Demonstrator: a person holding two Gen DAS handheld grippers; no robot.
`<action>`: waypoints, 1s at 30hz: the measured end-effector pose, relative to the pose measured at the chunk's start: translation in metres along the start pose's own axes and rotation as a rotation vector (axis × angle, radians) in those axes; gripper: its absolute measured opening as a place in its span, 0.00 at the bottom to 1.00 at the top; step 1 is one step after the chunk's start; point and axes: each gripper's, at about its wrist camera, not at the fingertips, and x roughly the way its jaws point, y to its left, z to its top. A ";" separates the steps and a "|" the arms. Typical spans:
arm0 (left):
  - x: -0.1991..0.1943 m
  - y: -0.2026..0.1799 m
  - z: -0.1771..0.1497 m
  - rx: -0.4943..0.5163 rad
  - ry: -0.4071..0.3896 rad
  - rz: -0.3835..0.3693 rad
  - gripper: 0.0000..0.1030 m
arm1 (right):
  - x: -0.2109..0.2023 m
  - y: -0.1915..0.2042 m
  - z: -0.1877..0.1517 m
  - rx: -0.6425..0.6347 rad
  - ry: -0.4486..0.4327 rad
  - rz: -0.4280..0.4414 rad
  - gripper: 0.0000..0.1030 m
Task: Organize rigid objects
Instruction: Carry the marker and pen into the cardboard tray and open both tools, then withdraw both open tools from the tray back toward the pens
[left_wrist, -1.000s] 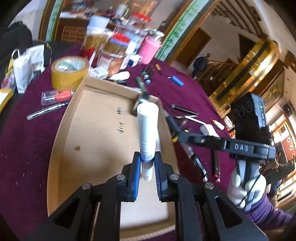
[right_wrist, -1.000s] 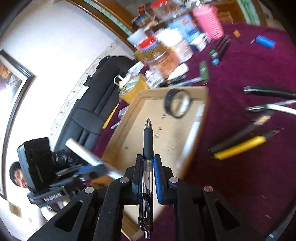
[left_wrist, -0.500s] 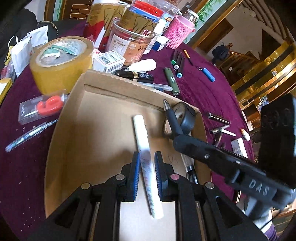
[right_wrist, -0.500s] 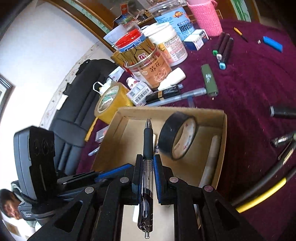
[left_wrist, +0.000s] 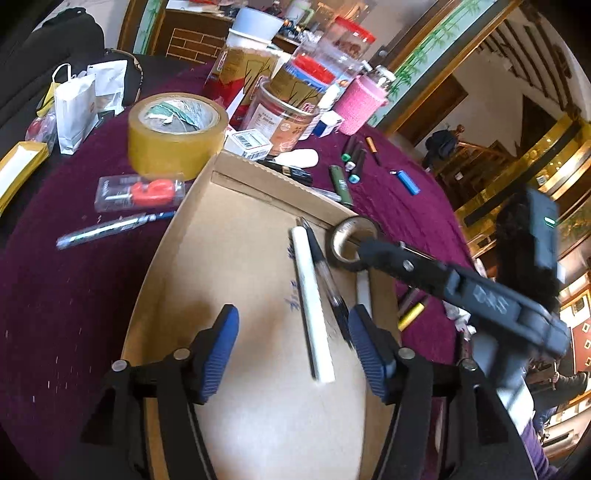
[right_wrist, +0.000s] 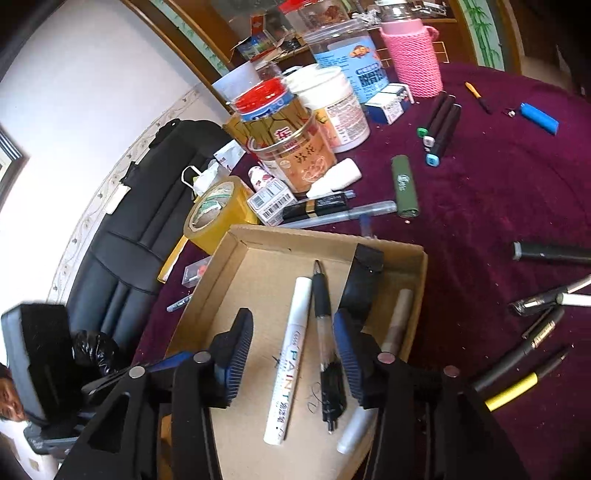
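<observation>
Both jaws have just been opening: left gripper (left_wrist: 293, 345) and right gripper (right_wrist: 293, 356) stand spread, gripping nothing, over the white paint marker (right_wrist: 290, 360) and black pen (right_wrist: 325, 343) lying side by side in the cardboard tray (right_wrist: 419, 280).

Both pictures are lit by bright daylight. In the left wrist view the strongest light is seen at the upper right, where the gold trim (left_wrist: 532, 173) is made shiny and pale. Glare is seen on the white wall (right_wrist: 85, 85) in the right wrist view, which is washed out. Soft shadows are cast on the cardboard tray (left_wrist: 240, 236) under the pads. The white marker (left_wrist: 312, 306) and the other gripper's body (left_wrist: 491, 299) are smeared by motion blur. Straight lines are bent near the edges, and the corners are cut off in black. The middle of the right wrist view is kept sharp.
</observation>
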 end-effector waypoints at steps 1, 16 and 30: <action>-0.004 -0.001 -0.004 0.000 -0.008 -0.007 0.62 | -0.001 -0.004 -0.001 0.009 0.002 -0.005 0.59; -0.050 -0.022 -0.048 -0.003 -0.099 -0.117 0.69 | -0.039 -0.035 0.016 0.099 -0.140 0.018 0.64; -0.058 -0.025 -0.056 0.003 -0.128 -0.079 0.72 | -0.023 -0.033 0.012 0.075 -0.057 0.039 0.69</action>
